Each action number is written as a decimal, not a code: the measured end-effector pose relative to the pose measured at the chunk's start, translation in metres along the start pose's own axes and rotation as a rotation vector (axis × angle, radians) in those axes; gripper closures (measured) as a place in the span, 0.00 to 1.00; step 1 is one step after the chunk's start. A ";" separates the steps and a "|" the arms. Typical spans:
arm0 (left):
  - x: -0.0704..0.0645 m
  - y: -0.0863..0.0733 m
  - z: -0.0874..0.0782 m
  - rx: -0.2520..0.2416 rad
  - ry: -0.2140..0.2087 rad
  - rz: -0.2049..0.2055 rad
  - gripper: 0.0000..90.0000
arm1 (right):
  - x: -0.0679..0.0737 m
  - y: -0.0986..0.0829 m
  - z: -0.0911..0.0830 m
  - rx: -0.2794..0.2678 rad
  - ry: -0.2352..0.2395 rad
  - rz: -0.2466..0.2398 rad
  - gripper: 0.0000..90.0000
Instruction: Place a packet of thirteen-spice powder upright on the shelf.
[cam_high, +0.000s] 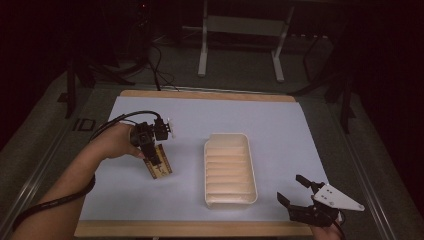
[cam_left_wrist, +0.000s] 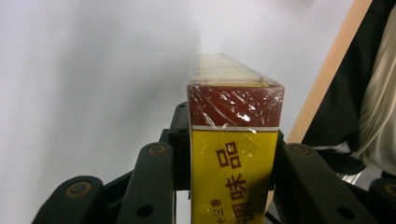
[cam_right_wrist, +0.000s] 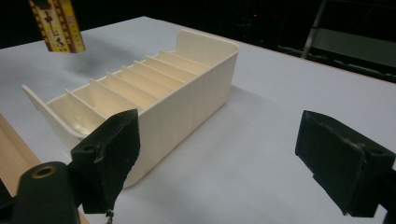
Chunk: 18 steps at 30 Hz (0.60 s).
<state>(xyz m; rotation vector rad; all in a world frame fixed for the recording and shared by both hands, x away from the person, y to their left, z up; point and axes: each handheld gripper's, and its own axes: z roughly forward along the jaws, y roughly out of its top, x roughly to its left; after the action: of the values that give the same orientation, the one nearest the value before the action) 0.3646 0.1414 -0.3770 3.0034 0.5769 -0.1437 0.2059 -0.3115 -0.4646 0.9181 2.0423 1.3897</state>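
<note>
Right now my left gripper (cam_high: 159, 159) has its jaws clamped on the flat sides of a slim box (cam_left_wrist: 232, 154), held over the left half of the tabletop (cam_high: 280, 120), left of the cream divided tray (cam_high: 230, 170). Its wrapping is glossy film, with a dark red band above yellow and brown characters I can't fully read, since the lower part is cut off. My right gripper (cam_high: 295, 189) sits at the near right corner, jaws spread wide with nothing between them.
</note>
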 end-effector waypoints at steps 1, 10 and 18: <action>0.000 0.002 -0.001 0.001 -0.003 -0.006 0.76 | 0.000 0.000 0.000 0.000 0.001 0.001 0.16; -0.001 0.029 -0.011 -0.022 0.026 0.030 0.76 | 0.000 0.000 0.000 0.001 0.005 0.004 0.16; -0.002 0.050 -0.024 -0.051 0.059 0.048 0.76 | 0.000 0.000 0.001 0.005 0.007 0.004 0.16</action>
<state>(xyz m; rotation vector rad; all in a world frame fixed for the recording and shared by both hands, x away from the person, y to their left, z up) 0.3836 0.0964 -0.3504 2.9776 0.5052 -0.0370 0.2063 -0.3115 -0.4651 0.9207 2.0510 1.3925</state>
